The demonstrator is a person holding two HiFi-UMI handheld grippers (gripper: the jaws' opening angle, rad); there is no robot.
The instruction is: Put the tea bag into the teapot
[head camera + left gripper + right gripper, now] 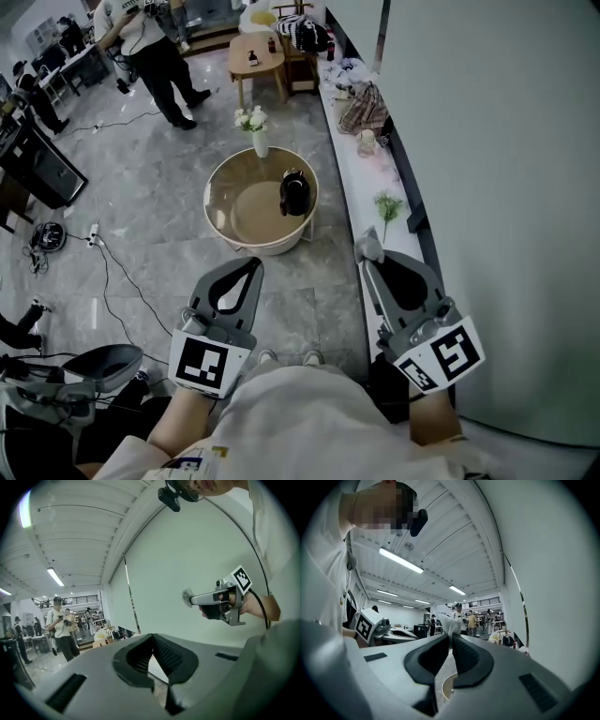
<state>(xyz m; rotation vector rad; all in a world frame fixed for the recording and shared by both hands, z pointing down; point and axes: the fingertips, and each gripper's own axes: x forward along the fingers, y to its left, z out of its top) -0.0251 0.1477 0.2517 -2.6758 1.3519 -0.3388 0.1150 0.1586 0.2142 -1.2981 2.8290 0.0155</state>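
Round table (pixel 246 202), on the floor ahead, carrying black teapot (pixel 294 192); the teapot shows in the head view only. My left gripper (pixel 251 265): jaws pressed together, nothing between. My right gripper (pixel 373 260): jaws nearly closed, pinching white tea bag (pixel 450 623) at the tips, well apart from the teapot.
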